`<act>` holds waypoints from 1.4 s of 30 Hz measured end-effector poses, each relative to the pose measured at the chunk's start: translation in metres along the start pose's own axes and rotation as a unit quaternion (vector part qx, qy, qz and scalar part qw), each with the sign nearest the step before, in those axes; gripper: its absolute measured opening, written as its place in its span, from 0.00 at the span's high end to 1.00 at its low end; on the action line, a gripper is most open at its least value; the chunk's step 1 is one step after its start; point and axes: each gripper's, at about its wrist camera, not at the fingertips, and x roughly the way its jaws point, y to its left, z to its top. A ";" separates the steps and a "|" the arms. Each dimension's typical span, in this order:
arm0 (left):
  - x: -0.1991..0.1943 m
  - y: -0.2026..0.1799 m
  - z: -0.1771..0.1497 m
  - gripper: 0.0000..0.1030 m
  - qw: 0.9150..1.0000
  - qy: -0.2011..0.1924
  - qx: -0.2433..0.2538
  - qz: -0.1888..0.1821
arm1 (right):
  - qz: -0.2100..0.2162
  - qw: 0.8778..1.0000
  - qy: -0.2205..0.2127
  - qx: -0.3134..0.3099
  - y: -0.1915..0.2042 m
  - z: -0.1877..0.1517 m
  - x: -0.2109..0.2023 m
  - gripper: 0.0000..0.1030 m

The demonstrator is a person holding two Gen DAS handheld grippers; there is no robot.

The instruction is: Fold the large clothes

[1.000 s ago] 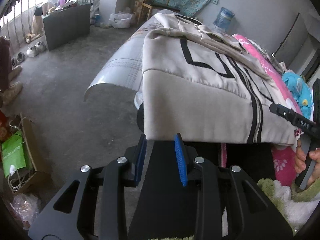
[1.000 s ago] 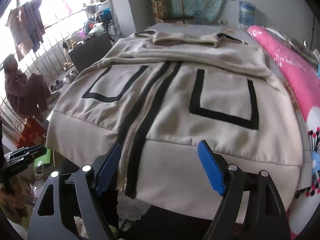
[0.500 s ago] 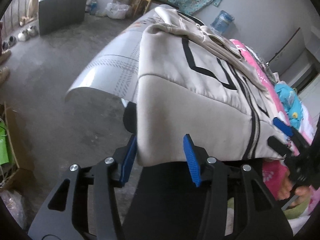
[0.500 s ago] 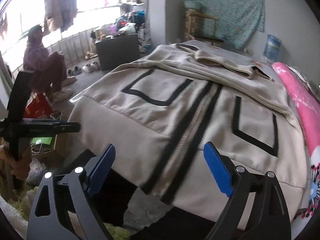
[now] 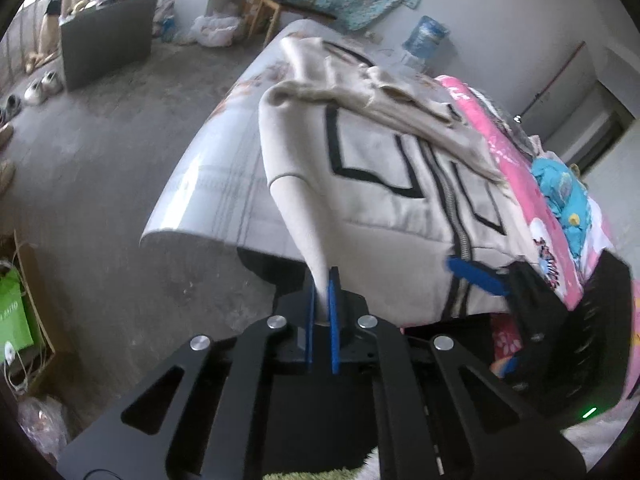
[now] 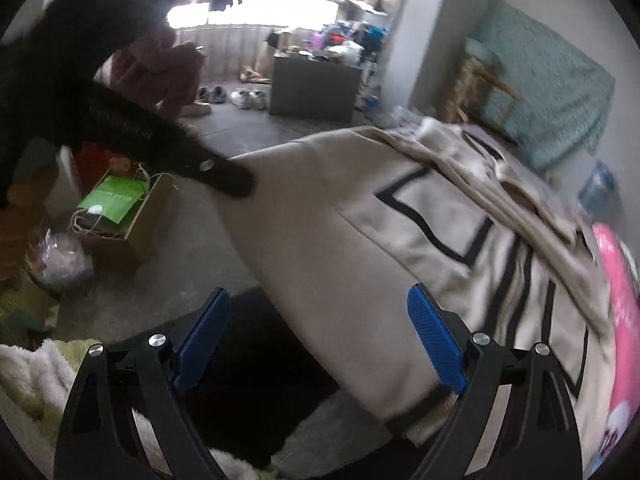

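A beige zip jacket (image 5: 384, 168) with black stripes lies spread on the bed, its hem hanging over the near edge. My left gripper (image 5: 321, 312) is shut on the hem's left corner and lifts it into a taut ridge. The right gripper (image 5: 476, 274) shows at the hem near the zipper. In the right wrist view my right gripper (image 6: 320, 340) is open, its blue pads (image 6: 436, 344) either side of the jacket (image 6: 360, 240) hem. The left gripper (image 6: 224, 176) touches the jacket's left corner there.
A pink blanket (image 5: 520, 168) and blue cloth (image 5: 560, 196) lie along the bed's right side. A cardboard box with a green bag (image 6: 116, 204) stands on the floor at left. A grey cabinet (image 5: 104, 36) and shoes (image 5: 40, 88) are farther back.
My left gripper closed on the hem's left corner and pulled it up. My right gripper swung left along the hem and stayed open.
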 end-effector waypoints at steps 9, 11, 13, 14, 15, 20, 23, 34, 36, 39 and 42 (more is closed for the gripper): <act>-0.014 -0.006 0.018 0.95 0.999 -0.002 -0.007 -0.040 | -0.017 0.999 -0.033 0.008 0.013 0.025 0.015 0.18; -0.015 -0.007 0.019 0.95 0.999 -0.006 -0.003 -0.039 | -0.026 0.999 -0.032 0.014 0.014 0.026 0.018 0.31; -0.016 -0.006 0.021 0.95 0.999 -0.010 -0.008 -0.045 | -0.034 0.999 -0.018 0.019 0.012 0.025 0.023 0.42; -0.017 -0.005 0.022 0.95 0.999 -0.011 -0.011 -0.049 | -0.038 0.999 -0.012 0.019 0.012 0.024 0.026 0.53; -0.017 -0.004 0.022 0.95 0.998 -0.012 -0.015 -0.053 | -0.041 0.999 -0.005 0.022 0.011 0.022 0.028 0.61; -0.012 0.002 0.021 0.94 0.998 -0.004 -0.031 -0.063 | -0.036 0.997 -0.005 0.070 -0.003 0.016 0.025 0.93; -0.010 0.004 0.021 0.82 0.997 -0.001 -0.038 -0.065 | -0.025 0.995 -0.009 0.094 -0.011 0.016 0.023 0.94; 0.009 0.025 0.022 0.50 0.986 0.017 -0.110 -0.124 | 0.019 0.989 -0.015 0.143 -0.024 0.012 0.023 0.94; 0.017 0.029 0.025 0.50 0.982 0.025 -0.124 -0.141 | 0.019 0.990 -0.016 0.142 -0.024 0.012 0.023 0.94; 0.028 0.032 0.031 0.52 0.979 0.037 -0.135 -0.149 | 0.022 0.989 -0.017 0.144 -0.025 0.013 0.023 0.94; 0.037 0.032 0.036 0.52 0.979 0.048 -0.137 -0.141 | 0.028 0.988 -0.021 0.149 -0.027 0.013 0.022 0.94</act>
